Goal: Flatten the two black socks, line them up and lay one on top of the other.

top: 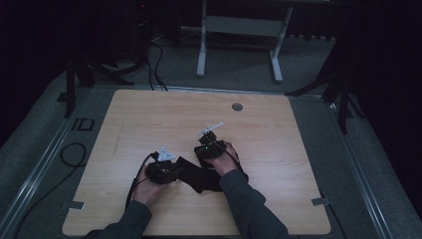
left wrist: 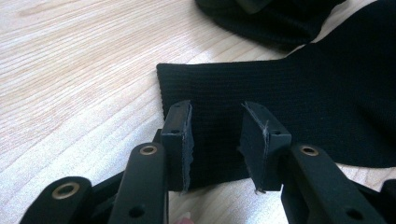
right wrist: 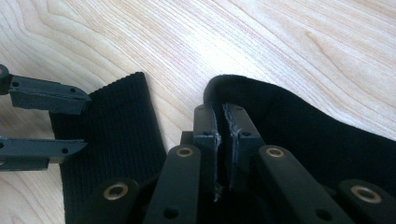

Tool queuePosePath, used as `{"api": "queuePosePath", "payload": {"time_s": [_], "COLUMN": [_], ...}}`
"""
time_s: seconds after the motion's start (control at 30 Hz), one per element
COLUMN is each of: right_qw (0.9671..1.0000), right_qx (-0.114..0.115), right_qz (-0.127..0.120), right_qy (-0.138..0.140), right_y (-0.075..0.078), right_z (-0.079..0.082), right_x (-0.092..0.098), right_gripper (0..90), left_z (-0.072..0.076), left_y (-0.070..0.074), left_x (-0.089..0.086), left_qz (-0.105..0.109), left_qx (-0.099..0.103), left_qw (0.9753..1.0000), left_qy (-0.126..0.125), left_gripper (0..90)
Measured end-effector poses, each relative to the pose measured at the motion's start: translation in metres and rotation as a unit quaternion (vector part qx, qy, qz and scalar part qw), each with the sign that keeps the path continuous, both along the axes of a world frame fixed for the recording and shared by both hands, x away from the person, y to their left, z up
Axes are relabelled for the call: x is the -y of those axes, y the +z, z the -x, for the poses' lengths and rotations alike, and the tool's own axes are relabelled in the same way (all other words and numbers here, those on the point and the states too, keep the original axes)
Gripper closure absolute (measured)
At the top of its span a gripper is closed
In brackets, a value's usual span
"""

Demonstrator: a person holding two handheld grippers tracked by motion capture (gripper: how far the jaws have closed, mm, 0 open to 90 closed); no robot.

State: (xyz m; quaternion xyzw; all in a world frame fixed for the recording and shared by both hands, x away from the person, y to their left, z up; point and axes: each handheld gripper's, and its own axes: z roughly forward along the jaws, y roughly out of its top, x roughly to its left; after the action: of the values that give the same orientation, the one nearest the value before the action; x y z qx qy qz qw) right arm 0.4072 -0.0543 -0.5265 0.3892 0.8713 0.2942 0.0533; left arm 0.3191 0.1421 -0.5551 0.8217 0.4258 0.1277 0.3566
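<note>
While the right gripper (right wrist: pixel 223 140) has its jaws pinched tight on a fold of the black sock (top: pixel 199 175), the left gripper (left wrist: pixel 217 140) stands open astride the ribbed cuff, holding nothing. On the table (top: pixel 278 144) the sock lies near six o'clock. If the right pulls toward twelve before the left closes, I judge the cuff will slide free and bunch.

Two tools (top: pixel 161 167) (top: pixel 211 144), black cloth (top: pixel 199 177), wooden table (top: pixel 278 149)
</note>
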Motion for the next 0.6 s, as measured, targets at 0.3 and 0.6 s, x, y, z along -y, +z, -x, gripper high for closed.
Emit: {"api": "queuePosePath", "payload": {"time_s": [0.3,0.6], "right_qw": [0.9999,0.9998], "right_qx": [-0.012,-0.012], "right_qz": [-0.009,-0.015], "right_qy": [0.004,0.0], "right_y": [-0.0036,-0.0019], "right_z": [-0.0003,-0.0003], "right_x": [-0.0023,-0.0014], "right_gripper": [79.9,83.4], "left_z": [-0.0001,-0.0001], "left_y": [-0.0001,0.0], "left_x": [0.0,0.0], "left_qz": [0.001,0.001], "left_qx": [0.0,0.0], "left_qw": [1.0,1.0], "left_qy": [0.0,0.0], "left_gripper": [64.0,63.9]}}
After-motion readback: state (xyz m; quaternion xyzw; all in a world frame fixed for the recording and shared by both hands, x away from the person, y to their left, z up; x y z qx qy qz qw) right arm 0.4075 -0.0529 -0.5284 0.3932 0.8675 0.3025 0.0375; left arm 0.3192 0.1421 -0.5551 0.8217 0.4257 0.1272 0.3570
